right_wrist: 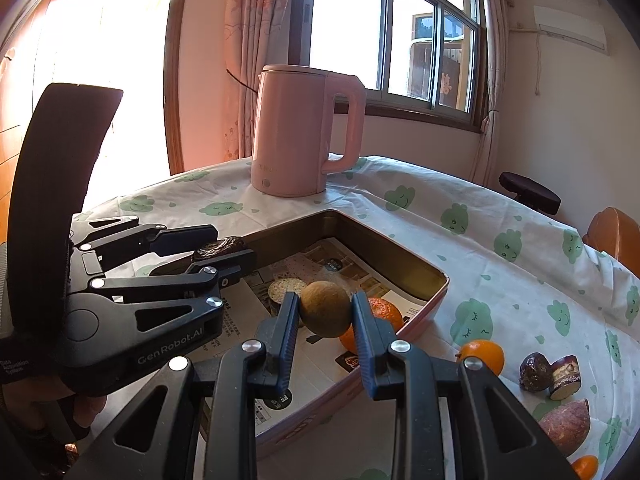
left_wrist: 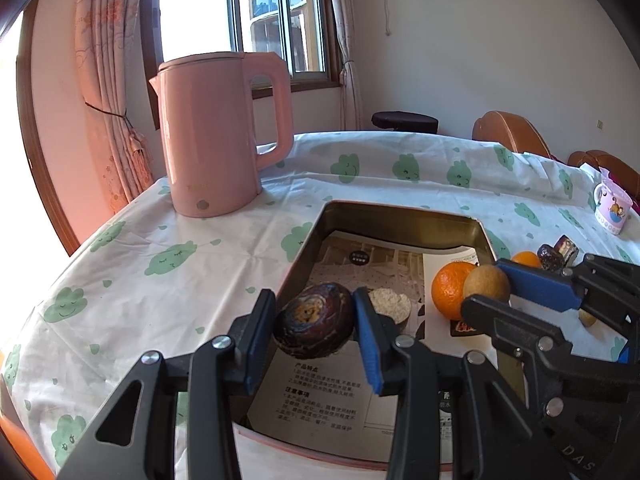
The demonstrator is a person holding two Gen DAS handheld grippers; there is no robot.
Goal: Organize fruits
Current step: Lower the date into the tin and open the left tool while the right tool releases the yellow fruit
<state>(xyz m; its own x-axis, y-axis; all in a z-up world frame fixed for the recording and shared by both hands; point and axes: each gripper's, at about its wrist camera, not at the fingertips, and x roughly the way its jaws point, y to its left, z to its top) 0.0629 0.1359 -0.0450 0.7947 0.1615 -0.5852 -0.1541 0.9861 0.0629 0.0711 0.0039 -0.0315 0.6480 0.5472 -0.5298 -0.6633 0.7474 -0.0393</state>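
My left gripper (left_wrist: 314,322) is shut on a dark purple passion fruit (left_wrist: 314,320) and holds it above the near left part of the rectangular tin box (left_wrist: 396,216). It also shows in the right wrist view (right_wrist: 218,250). My right gripper (right_wrist: 325,312) is shut on a brown round fruit (right_wrist: 325,308) over the box (right_wrist: 400,256); it also shows in the left wrist view (left_wrist: 486,283). In the box lie an orange (left_wrist: 450,290) and a cut half fruit (left_wrist: 390,304) on printed paper.
A pink kettle (left_wrist: 220,132) stands behind the box. On the cloth right of the box lie an orange (right_wrist: 482,356), two dark passion fruit pieces (right_wrist: 550,372), a purple-brown fruit (right_wrist: 566,426) and another orange (right_wrist: 586,466). A pink mug (left_wrist: 612,208) stands at the far right.
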